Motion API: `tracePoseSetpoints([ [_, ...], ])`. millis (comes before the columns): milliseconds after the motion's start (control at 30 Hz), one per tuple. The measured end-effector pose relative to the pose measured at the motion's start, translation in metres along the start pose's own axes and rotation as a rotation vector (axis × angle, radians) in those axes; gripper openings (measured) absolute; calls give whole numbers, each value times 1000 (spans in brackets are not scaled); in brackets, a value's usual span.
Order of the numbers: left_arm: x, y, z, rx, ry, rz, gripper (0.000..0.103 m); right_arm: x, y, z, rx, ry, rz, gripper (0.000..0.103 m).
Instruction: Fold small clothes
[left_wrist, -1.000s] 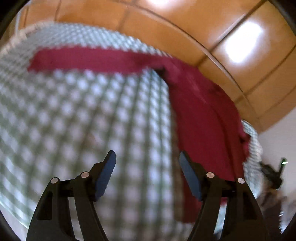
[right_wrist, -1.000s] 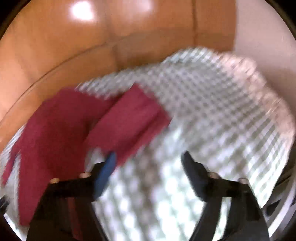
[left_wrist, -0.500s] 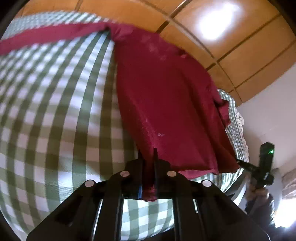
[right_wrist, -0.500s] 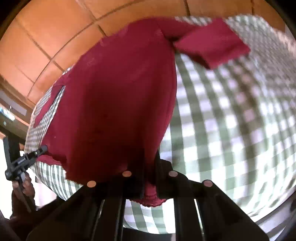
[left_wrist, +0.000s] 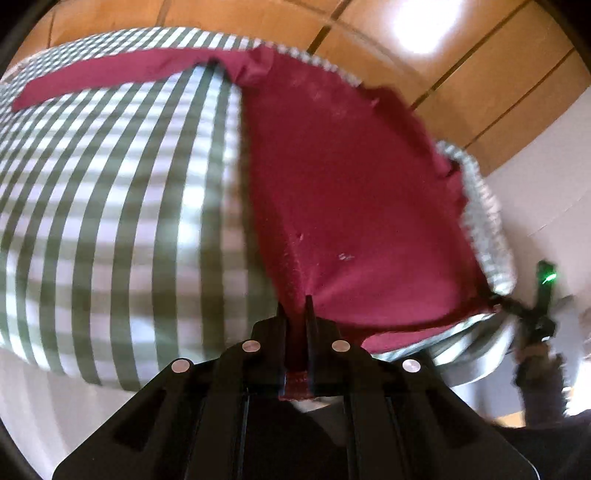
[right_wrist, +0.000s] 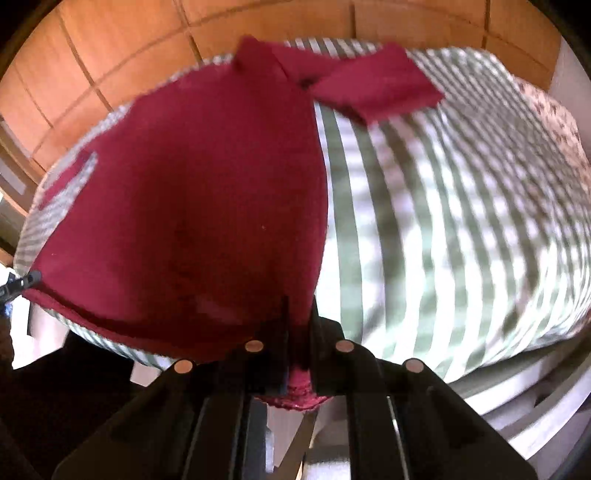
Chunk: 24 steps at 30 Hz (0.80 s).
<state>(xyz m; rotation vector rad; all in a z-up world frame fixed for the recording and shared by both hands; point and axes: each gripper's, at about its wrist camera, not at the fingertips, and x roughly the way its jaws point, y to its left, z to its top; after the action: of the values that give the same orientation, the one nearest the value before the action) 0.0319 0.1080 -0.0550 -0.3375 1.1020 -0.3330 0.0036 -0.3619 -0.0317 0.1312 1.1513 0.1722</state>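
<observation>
A dark red shirt (left_wrist: 351, 184) lies spread on a table covered with a green and white checked cloth (left_wrist: 110, 221). My left gripper (left_wrist: 295, 310) is shut on the shirt's hem at one bottom corner. One long sleeve (left_wrist: 110, 75) stretches to the far left. In the right wrist view my right gripper (right_wrist: 298, 314) is shut on the hem of the shirt (right_wrist: 192, 206) at the other bottom corner. The other sleeve (right_wrist: 373, 88) lies folded across the checked cloth (right_wrist: 461, 221) at the far side. The hem is pulled taut between both grippers, past the table's near edge.
Orange-brown floor tiles (left_wrist: 461, 66) lie beyond the table. The right gripper shows at the right edge of the left wrist view (left_wrist: 532, 310); the left gripper's tip shows at the left edge of the right wrist view (right_wrist: 22, 284). A white wall (left_wrist: 546, 155) stands at the right.
A second ago both grippers were open above the cloth. They closed on the hem's two corners and have since pulled it toward the table's near edge, lifting it a little.
</observation>
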Motion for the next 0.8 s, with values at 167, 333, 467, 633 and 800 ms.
tracePoseSetpoints([
  [167, -17, 10, 13, -34, -89, 37, 59, -22, 5, 19, -11, -84, -39, 58],
  [333, -52, 66, 46, -210, -242, 189, 67, -23, 51, 48, -64, -160, 45, 71],
  [467, -73, 135, 75, -380, -317, 347, 67, 3, 106, 63, -129, -132, 162, 72],
  [633, -96, 210, 103, -570, -392, 413, 67, 39, 171, 65, -255, -69, 230, 72],
  [800, -97, 264, 135, -643, -394, 480, 67, 58, 200, 59, -316, -44, 227, 78],
])
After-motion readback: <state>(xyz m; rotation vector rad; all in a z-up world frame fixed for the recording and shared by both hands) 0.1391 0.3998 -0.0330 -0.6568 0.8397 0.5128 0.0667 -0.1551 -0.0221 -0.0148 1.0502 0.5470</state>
